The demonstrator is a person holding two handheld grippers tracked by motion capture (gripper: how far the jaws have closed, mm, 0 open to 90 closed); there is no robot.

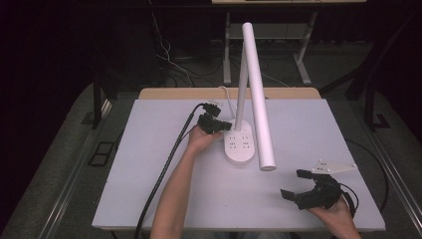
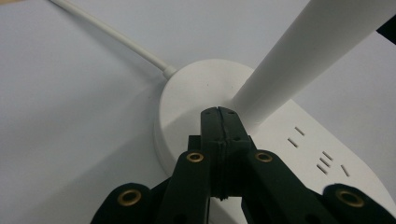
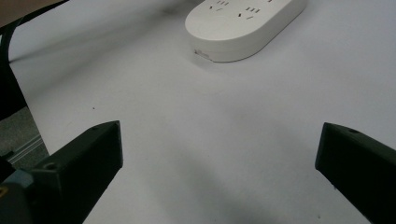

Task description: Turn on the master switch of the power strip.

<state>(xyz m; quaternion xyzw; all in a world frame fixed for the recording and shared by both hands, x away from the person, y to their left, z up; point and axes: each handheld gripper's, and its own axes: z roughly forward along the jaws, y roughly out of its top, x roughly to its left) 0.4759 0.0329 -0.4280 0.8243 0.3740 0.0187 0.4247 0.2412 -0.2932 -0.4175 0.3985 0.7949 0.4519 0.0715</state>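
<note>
White table [image 1: 164, 179], closed left tool [image 2: 218, 112] on lamp base [image 2: 187, 100]

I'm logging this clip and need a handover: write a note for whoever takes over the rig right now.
Left tongs: shut, tips pressed on the lamp base beside the stem, holding nothing.
Right tongs: open, empty, near the table's front right corner.
The lamp stands mid-table, head folded down over the socket end.
Done: left tongs at the base. Left: probably the press; I can't tell whether the lamp is lit.
</note>
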